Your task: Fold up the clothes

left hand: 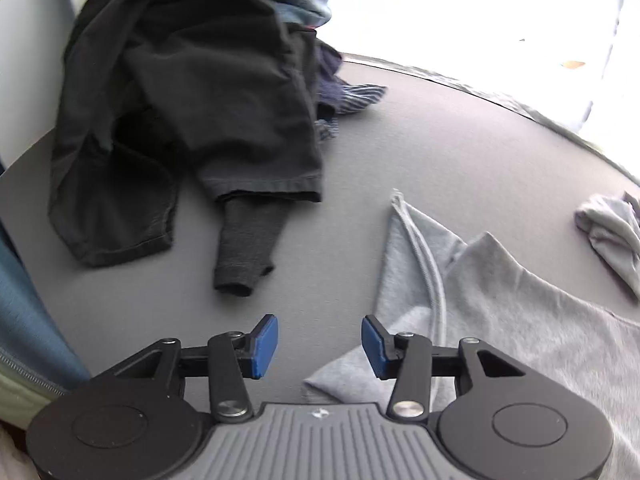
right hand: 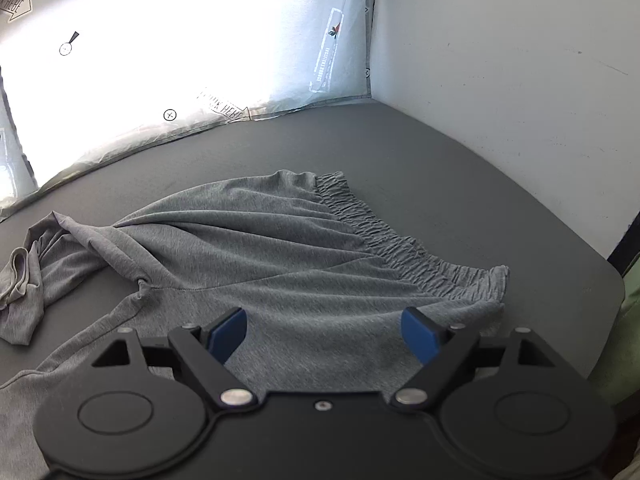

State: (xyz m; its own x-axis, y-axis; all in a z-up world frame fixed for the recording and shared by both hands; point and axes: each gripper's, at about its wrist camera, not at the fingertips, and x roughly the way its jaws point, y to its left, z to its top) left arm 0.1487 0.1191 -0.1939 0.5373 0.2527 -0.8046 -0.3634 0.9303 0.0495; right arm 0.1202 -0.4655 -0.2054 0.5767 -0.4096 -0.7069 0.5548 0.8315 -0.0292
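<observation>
Only the left wrist view shows the pile of dark clothes [left hand: 184, 92]; the left gripper [left hand: 320, 346] hangs parted and empty. Only the right wrist view shows the grey shorts' [right hand: 280, 240] elastic waistband [right hand: 400, 240], under the right gripper [right hand: 324, 334], jaws wide, holding nothing.

My right gripper [right hand: 324, 336] hangs over the grey garment [right hand: 280, 248], jaws spread wide with nothing between them — the blue pads [right hand: 228, 334] clear of the cloth. The garment lies creased on the dark grey worktop [right hand: 460, 168], its gathered elastic band [right hand: 400, 244] running toward the right. Behind, a white wall [right hand: 500, 60] and a bright plastic sheet [right hand: 180, 40] — printed with arrows.
</observation>
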